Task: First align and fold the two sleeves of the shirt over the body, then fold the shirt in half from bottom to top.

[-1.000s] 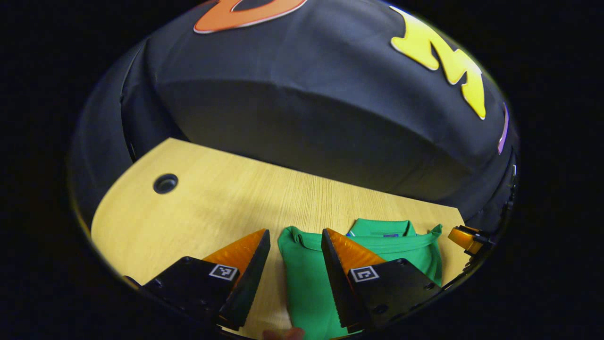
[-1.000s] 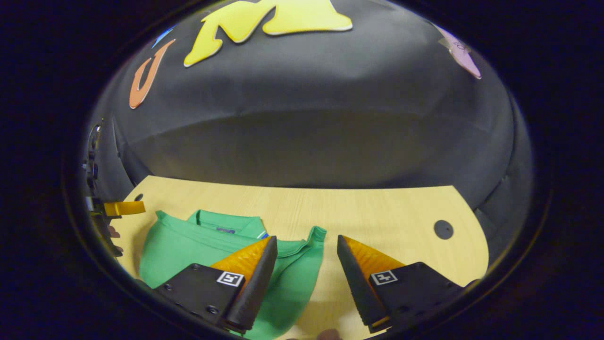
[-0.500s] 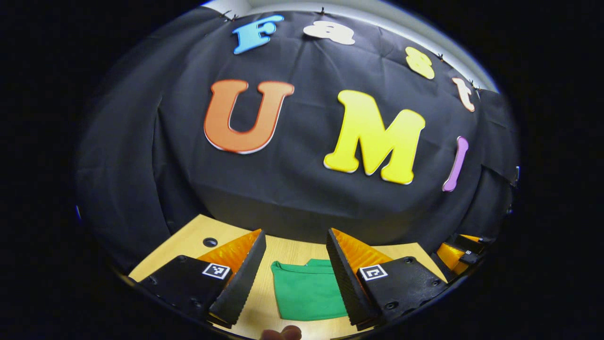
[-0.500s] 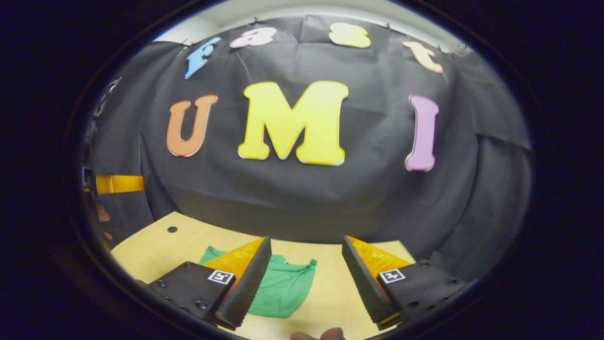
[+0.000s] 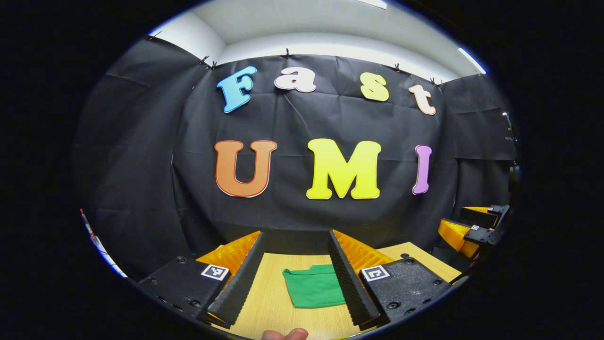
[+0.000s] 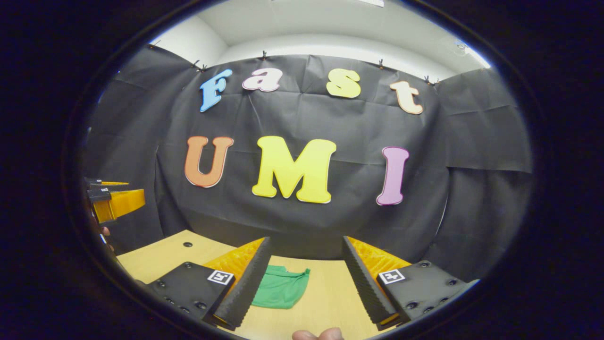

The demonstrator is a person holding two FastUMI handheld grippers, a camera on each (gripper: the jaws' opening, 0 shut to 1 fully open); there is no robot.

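Between and just past the left gripper [image 5: 295, 278] fingers: shirt [image 5: 314, 292], folded small, flat on table [image 5: 269, 302]. Right gripper [image 6: 306, 281] same distance-ish, shirt toward its left finger. Both spread wide, holding nothing, looks done.

The folded shirt [image 5: 314, 292] is lying on the counter [image 5: 269, 302], well short of the booth wall at the far edge; in the left gripper view the left gripper [image 5: 296, 278] is hanging above the counter with the shirt between its spread fingers, nearer the right one; the right gripper [image 5: 465, 226] is showing far right; in the right gripper view the right gripper [image 6: 306, 281] is hanging near, the shirt [image 6: 281, 290] lying beside its left finger, the left gripper [image 6: 113, 200] far left.
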